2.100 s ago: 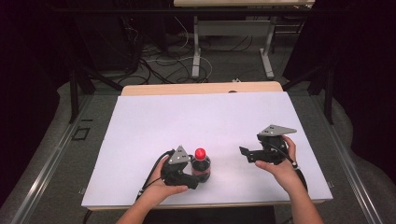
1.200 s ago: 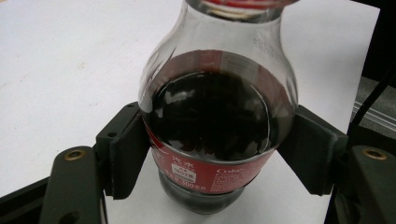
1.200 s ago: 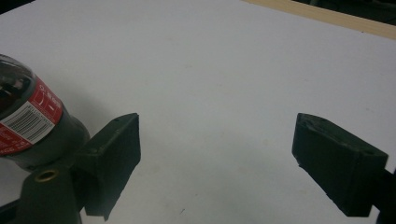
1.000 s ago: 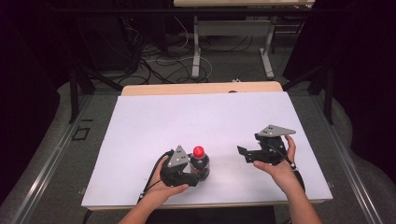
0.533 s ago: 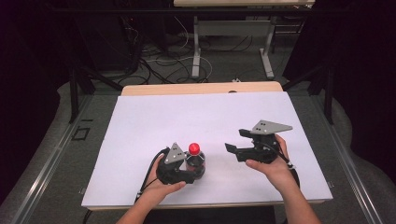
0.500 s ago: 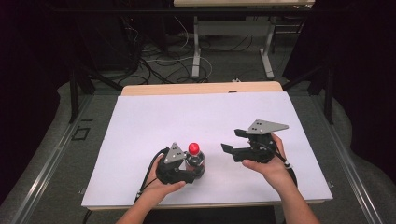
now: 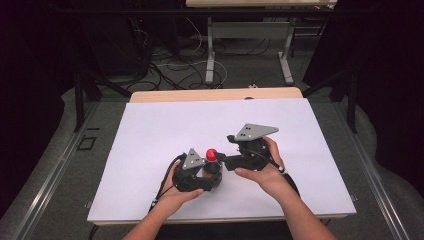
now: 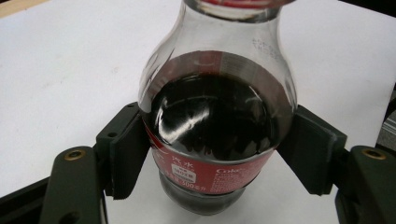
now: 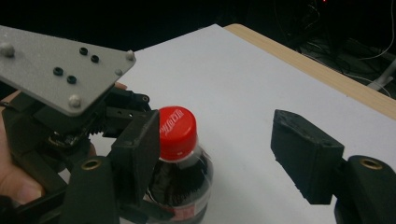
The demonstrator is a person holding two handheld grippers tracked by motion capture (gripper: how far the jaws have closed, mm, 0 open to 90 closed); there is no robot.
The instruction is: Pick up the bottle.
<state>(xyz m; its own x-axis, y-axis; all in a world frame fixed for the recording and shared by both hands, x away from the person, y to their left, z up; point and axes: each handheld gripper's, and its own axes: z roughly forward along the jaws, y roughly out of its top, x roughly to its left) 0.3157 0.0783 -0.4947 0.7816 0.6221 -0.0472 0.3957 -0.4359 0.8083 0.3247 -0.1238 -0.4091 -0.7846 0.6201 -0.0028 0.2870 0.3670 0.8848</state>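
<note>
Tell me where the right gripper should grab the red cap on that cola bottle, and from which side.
Grip the red cap on its ribbed side wall, coming in level from the right, one pad either side. The bottle stands upright, clamped by the left gripper, and the right gripper is open beside it.

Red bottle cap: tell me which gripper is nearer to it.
Right. The right gripper has the red plastic cap between its jaws, which have just been closing. The left gripper is shut lower down, on the cola bottle.

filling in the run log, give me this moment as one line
left gripper: shut on bottle | right gripper: jaws just been closing, open beside red cap | bottle upright on table
</note>
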